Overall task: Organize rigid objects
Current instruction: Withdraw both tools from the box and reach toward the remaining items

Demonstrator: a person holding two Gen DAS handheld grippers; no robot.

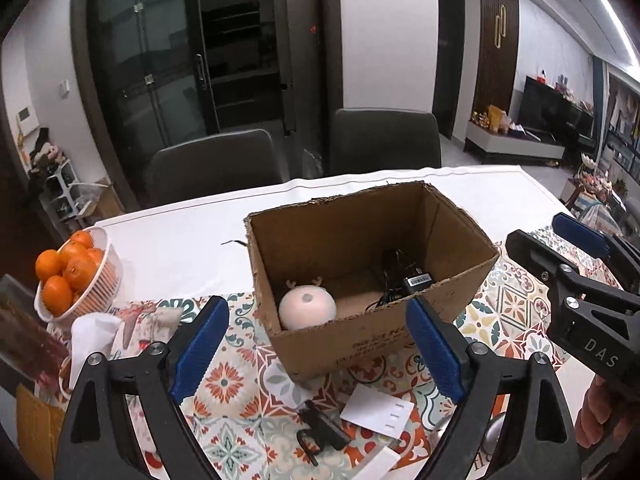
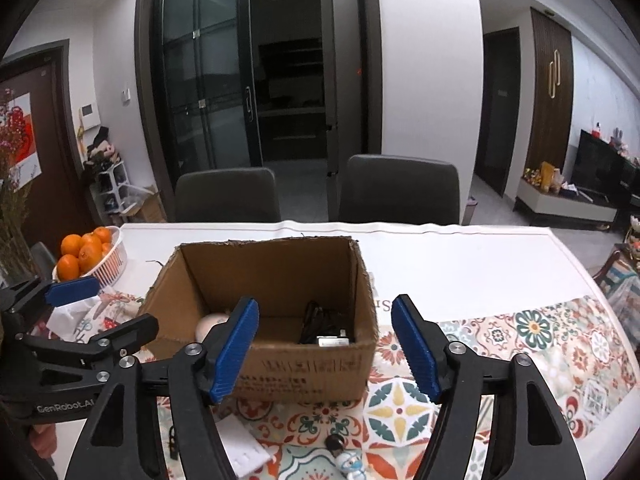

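1. The left gripper [image 1: 316, 344] hangs above the patterned tablecloth [image 1: 240, 380] with its blue pads spread wide and nothing between them.
2. Just ahead of the left gripper's tips stands the open cardboard box [image 1: 352, 344], its near wall facing the tool.
3. Inside the box, on the side toward the left pad, lies a round pale toy with small antlers [image 1: 307, 307]; toward the right pad sits a black cable bundle with a labelled adapter [image 1: 404, 276].
4. Below and between the left gripper's fingers, on the cloth, lie a black clip-like piece [image 1: 320, 432] and a white flat card [image 1: 376, 408], both outside the box.
5. Off to the left of the left gripper, a white basket of oranges [image 1: 76, 276] rests on the table.
6. The right gripper [image 2: 324, 344] likewise stands open and empty, pads apart, pointing at the box from its near side.
7. From the right wrist view, the box's front wall [image 2: 304, 372] fills the gap between the fingers, with the cable bundle [image 2: 320, 324] visible inside, straight ahead.
8. Beneath the right gripper, on the cloth, lie a small blue-and-white figurine [image 2: 352, 462], a dark round item [image 2: 334, 443] and a white ribbed strip [image 2: 248, 452].
9. The left gripper shows at the left edge of the right wrist view, beside the right tool.
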